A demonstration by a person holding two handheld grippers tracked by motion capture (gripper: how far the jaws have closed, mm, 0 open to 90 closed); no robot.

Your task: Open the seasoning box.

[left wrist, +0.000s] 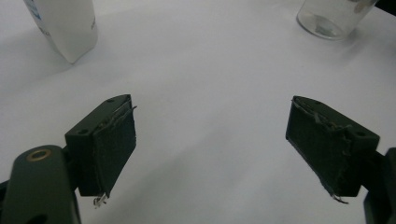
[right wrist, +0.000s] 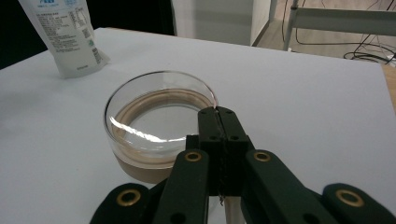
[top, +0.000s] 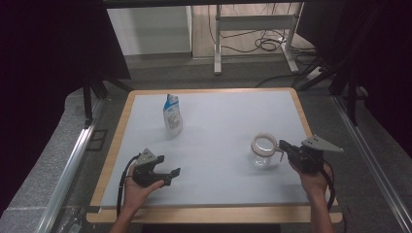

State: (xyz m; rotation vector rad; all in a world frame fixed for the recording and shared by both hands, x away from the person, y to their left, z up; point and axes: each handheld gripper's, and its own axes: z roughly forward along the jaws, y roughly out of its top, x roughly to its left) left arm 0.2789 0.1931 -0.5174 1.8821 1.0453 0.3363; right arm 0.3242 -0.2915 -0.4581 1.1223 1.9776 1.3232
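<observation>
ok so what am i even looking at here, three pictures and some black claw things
A person sits at a white table holding a hand-held gripper in each hand. One picture looks down from above; the other two come from small cameras riding on each gripper. The left gripper is open, with nothing between its jaws. The right gripper is shut on the rim of a clear glass jar, which has a tan ring at its mouth. A white and blue pouch stands farther back on the table.
</observation>
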